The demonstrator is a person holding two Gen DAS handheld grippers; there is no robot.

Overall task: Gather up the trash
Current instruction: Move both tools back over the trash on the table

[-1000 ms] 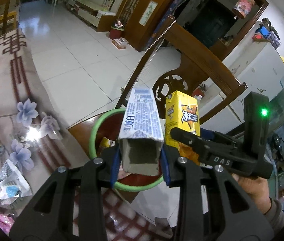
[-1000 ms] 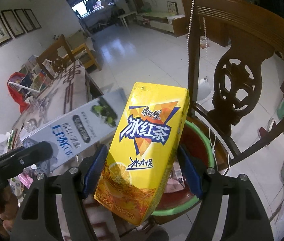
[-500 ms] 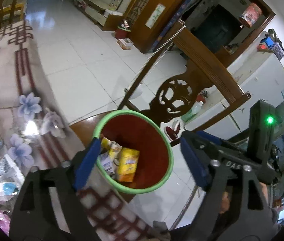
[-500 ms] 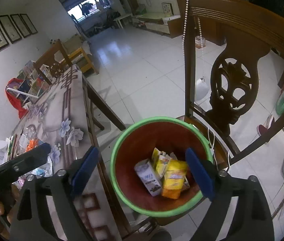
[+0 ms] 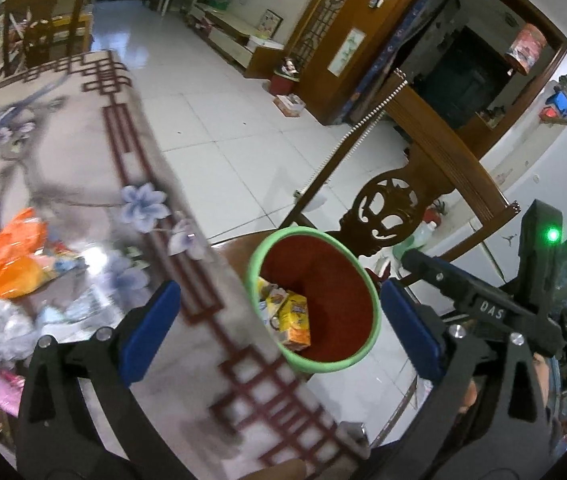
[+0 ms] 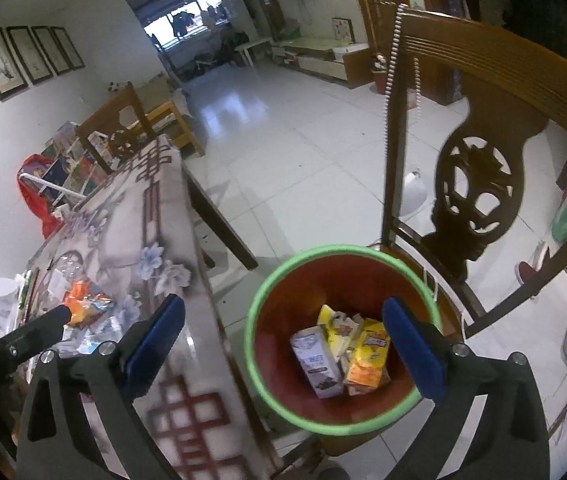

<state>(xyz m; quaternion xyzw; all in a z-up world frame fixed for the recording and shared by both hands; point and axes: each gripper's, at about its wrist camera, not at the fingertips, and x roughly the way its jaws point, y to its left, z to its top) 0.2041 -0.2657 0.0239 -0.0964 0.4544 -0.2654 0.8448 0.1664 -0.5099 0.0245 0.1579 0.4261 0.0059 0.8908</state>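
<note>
A red bin with a green rim stands on a wooden chair seat beside the table. Inside it lie a yellow tea carton and a white and blue carton among other packs. My left gripper hangs above the table edge and the bin's left side, jaws opening wide with nothing between them. Directly over the bin, my right gripper also has its jaws opening and holds nothing. Orange wrappers and other litter lie on the table.
The table has a flowered cloth with a red border. The carved chair back rises just behind the bin, beads hanging from its post. White tiled floor stretches beyond. A second chair stands at the table's far end.
Both grippers have opened and the white and blue carton and the yellow tea carton have dropped into the bin. The left wrist view has swung left toward the table.
</note>
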